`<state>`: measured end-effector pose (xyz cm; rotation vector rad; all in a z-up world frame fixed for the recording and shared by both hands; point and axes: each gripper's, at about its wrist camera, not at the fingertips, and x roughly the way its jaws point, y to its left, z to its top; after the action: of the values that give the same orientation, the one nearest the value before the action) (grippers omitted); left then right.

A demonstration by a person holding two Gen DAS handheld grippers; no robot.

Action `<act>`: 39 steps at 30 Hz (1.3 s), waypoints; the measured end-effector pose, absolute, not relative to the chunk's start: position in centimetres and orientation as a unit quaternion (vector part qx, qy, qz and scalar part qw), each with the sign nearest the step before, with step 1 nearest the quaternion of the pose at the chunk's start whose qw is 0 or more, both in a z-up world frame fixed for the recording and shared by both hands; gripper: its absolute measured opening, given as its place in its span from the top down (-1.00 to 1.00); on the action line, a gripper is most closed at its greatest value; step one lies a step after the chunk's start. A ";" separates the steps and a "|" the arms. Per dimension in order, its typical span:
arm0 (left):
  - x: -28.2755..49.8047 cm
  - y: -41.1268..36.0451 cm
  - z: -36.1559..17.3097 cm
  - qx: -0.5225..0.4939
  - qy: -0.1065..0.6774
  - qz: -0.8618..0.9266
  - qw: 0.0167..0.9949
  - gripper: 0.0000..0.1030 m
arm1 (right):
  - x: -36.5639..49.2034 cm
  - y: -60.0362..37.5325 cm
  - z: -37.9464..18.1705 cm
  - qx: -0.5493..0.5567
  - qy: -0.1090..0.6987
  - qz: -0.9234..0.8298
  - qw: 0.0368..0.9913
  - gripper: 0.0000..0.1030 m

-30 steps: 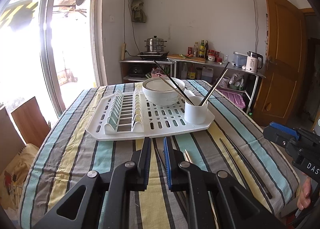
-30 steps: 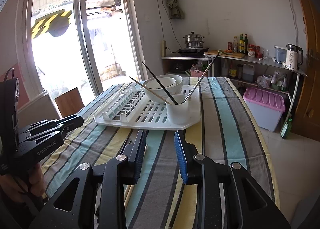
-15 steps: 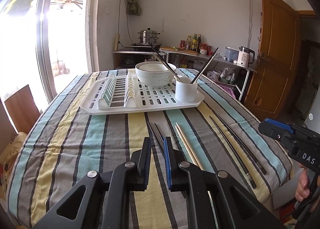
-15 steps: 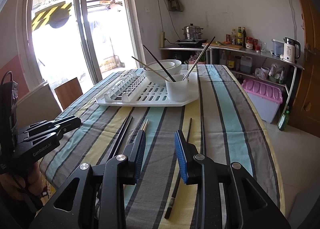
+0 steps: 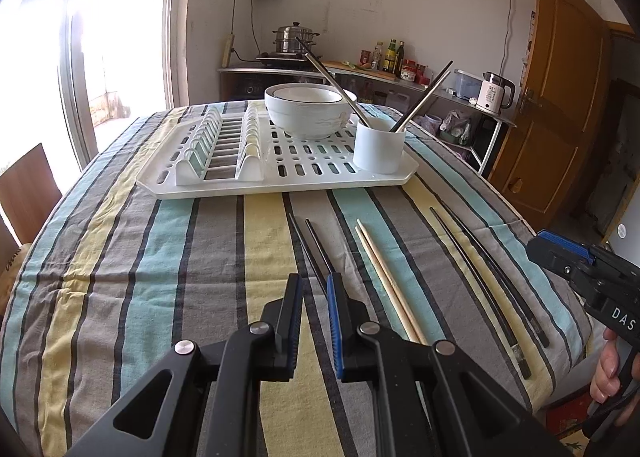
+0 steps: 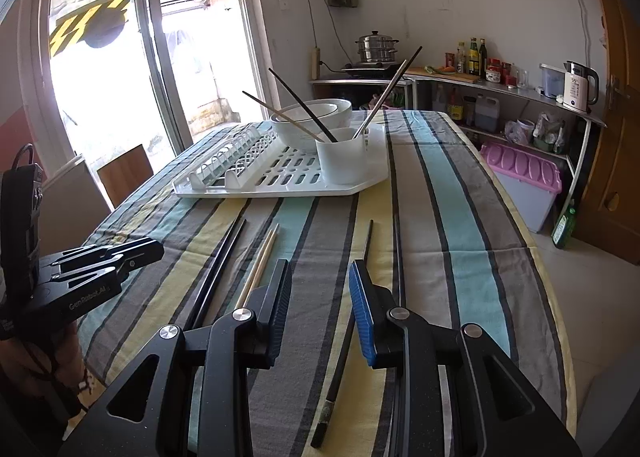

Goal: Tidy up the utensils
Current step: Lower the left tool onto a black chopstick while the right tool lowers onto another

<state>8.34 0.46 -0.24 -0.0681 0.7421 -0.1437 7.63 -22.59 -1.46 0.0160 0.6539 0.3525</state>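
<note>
Three pairs of chopsticks lie on the striped tablecloth: a short black pair (image 5: 314,253), a wooden pair (image 5: 384,277) and a long black pair (image 5: 484,281). A white holder cup (image 5: 379,149) with several chopsticks stands on a white drying rack (image 5: 256,177), next to stacked white bowls (image 5: 310,109). My left gripper (image 5: 314,297) hovers empty over the near end of the short black pair, its jaws a narrow gap apart. My right gripper (image 6: 320,289) is open and empty above the long black pair (image 6: 360,297). The wooden pair (image 6: 260,261) lies to its left.
The table's right edge drops to a tiled floor with a pink-lidded bin (image 6: 524,181). A shelf with bottles and a kettle (image 6: 576,87) stands behind. A wooden chair (image 5: 24,193) is at the left. The other gripper shows in each view's side.
Both grippers have pulled back toward the near edge of the table and risen. The chopsticks on the cloth have come into view. The right gripper's jaws have opened wider.
</note>
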 end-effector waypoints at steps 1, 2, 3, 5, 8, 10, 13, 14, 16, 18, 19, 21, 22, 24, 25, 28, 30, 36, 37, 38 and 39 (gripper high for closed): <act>8.8 0.5 -0.5 -0.034 0.368 -0.071 0.927 0.77 | 8.0 -22.5 -1.6 0.006 0.323 0.170 0.931 0.40; 9.3 0.5 -0.8 -0.035 0.374 -0.072 0.924 0.77 | 8.4 -22.5 -1.8 0.005 0.326 0.167 0.930 0.40; 9.9 0.4 -1.0 -0.036 0.379 -0.074 0.922 0.77 | 8.8 -22.4 -1.9 0.004 0.329 0.166 0.929 0.40; 10.9 0.4 -1.4 -0.038 0.388 -0.074 0.918 0.77 | 9.8 -22.3 -2.3 0.003 0.338 0.164 0.927 0.40; 12.4 0.5 -2.1 -0.044 0.401 -0.073 0.912 0.77 | 11.2 -22.2 -2.9 0.000 0.355 0.158 0.922 0.40; 13.4 0.3 -2.4 -0.046 0.410 -0.072 0.908 0.77 | 12.2 -22.2 -3.3 -0.003 0.364 0.156 0.918 0.40; 14.7 0.2 -2.8 -0.046 0.424 -0.070 0.902 0.77 | 13.5 -22.0 -3.8 -0.006 0.378 0.150 0.913 0.40; 15.2 0.1 -2.9 -0.048 0.428 -0.071 0.900 0.76 | 13.9 -22.0 -3.9 -0.008 0.381 0.149 0.913 0.40; 16.1 0.2 -3.2 -0.053 0.436 -0.067 0.896 0.76 | 14.7 -22.0 -4.2 -0.010 0.388 0.145 0.910 0.40; 16.9 0.3 -3.6 -0.056 0.442 -0.061 0.893 0.76 | 15.5 -21.9 -4.5 -0.011 0.394 0.144 0.908 0.40; 17.2 0.4 -3.8 -0.058 0.445 -0.058 0.892 0.76 | 15.8 -21.9 -4.6 -0.012 0.396 0.143 0.907 0.40; 17.8 0.5 -4.0 -0.063 0.452 -0.057 0.888 0.76 | 16.4 -21.9 -4.9 -0.012 0.402 0.141 0.905 0.40; 18.1 0.5 -4.2 -0.064 0.455 -0.057 0.887 0.76 | 16.6 -21.8 -5.0 -0.013 0.405 0.140 0.904 0.40; 18.4 0.4 -4.4 -0.064 0.455 -0.055 0.886 0.76 | 17.1 -21.7 -5.3 -0.015 0.409 0.137 0.902 0.40; 18.6 0.4 -4.4 -0.062 0.456 -0.054 0.886 0.76 | 17.3 -21.7 -5.4 -0.016 0.412 0.136 0.901 0.40; 18.9 0.1 -4.4 -0.054 0.454 -0.052 0.888 0.76 | 18.2 -21.6 -5.9 -0.018 0.421 0.132 0.897 0.41; 19.1 0.0 -4.4 -0.051 0.453 -0.050 0.889 0.76 | 18.6 -21.7 -6.2 -0.018 0.428 0.129 0.894 0.45; 19.4 -0.7 -4.4 -0.022 0.448 -0.043 0.893 0.77 | 19.9 -21.2 -6.9 -0.029 0.439 0.122 0.890 0.53; 19.4 -0.9 -4.4 -0.016 0.447 -0.041 0.894 0.77 | 20.1 -21.0 -6.9 -0.034 0.439 0.120 0.890 0.56; 19.4 -1.0 -4.5 -0.009 0.445 -0.038 0.895 0.77 | 20.3 -20.9 -6.9 -0.036 0.440 0.118 0.890 0.57; 19.4 -1.2 -4.5 -0.002 0.444 -0.035 0.895 0.77 | 20.4 -20.8 -6.9 -0.038 0.441 0.117 0.889 0.57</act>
<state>19.42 -1.24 -4.50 -0.0033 0.9204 -0.0729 20.37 -20.77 -6.89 -0.0793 0.9152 0.2425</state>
